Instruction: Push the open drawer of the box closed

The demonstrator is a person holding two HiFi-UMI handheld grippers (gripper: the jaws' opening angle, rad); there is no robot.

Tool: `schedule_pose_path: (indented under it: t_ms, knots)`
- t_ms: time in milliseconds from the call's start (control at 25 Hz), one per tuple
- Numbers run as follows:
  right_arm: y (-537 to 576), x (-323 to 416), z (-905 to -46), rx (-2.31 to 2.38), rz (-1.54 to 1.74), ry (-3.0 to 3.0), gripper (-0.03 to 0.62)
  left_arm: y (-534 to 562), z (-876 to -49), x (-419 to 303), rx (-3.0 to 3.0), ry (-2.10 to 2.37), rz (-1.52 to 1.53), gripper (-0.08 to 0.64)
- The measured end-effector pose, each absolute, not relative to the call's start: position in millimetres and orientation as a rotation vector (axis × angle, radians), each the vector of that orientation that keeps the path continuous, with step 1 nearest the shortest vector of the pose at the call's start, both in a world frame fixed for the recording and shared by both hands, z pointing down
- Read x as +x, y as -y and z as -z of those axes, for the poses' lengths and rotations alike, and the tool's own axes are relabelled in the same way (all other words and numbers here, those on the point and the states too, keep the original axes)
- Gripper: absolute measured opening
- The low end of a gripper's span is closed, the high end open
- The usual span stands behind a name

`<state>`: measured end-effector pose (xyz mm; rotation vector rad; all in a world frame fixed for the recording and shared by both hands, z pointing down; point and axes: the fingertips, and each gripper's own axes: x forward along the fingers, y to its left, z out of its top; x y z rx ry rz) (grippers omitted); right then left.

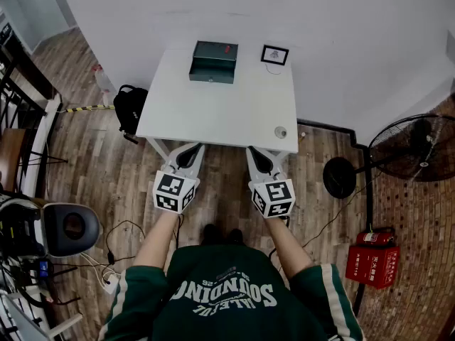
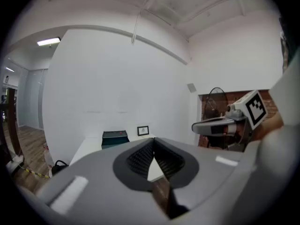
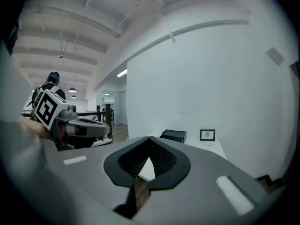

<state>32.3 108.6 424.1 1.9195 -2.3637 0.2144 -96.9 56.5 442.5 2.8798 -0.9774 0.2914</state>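
Hovering at the white rectangular table's (image 1: 220,116) near edge, the left gripper (image 1: 188,150) and right gripper (image 1: 257,153) are pointing forward, clenched empty; the dark green metal box (image 1: 215,51) is sitting at its far edge, drawer (image 1: 212,74) open.

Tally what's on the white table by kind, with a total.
Dark green box: 1
Framed picture: 1
Small round grey object: 1
Total: 3
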Motion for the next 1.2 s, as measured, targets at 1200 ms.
schedule_pose_path:
  t_ms: [1200]
  knots:
    - [-49, 14, -444, 1.889, -0.212, 2.412, 0.002, 15, -466, -107, 2.843, 0.925, -0.286, 0.052]
